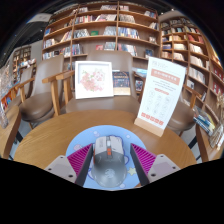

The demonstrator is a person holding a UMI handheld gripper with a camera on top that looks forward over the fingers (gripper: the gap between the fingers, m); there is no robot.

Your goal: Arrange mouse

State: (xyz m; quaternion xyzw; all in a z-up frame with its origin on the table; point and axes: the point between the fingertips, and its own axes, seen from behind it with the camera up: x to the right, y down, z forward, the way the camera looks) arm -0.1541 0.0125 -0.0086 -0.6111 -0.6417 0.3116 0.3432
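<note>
A grey mouse (pixel 109 158) with a red-marked wheel sits between my fingers, over a round light blue mouse pad (pixel 120 132) on the round wooden table (pixel 50 135). My gripper (pixel 110 150) has its magenta pads (pixel 80 158) against both sides of the mouse. The fingers look shut on it. I cannot tell whether the mouse rests on the mouse pad or is held just above it.
A white and orange sign stand (pixel 160 95) stands on the table beyond and to the right of the fingers. A framed picture (pixel 93 78) and a book (pixel 121 82) stand at the table's far side. Wooden chairs (pixel 58 92) and bookshelves (pixel 100 30) surround the table.
</note>
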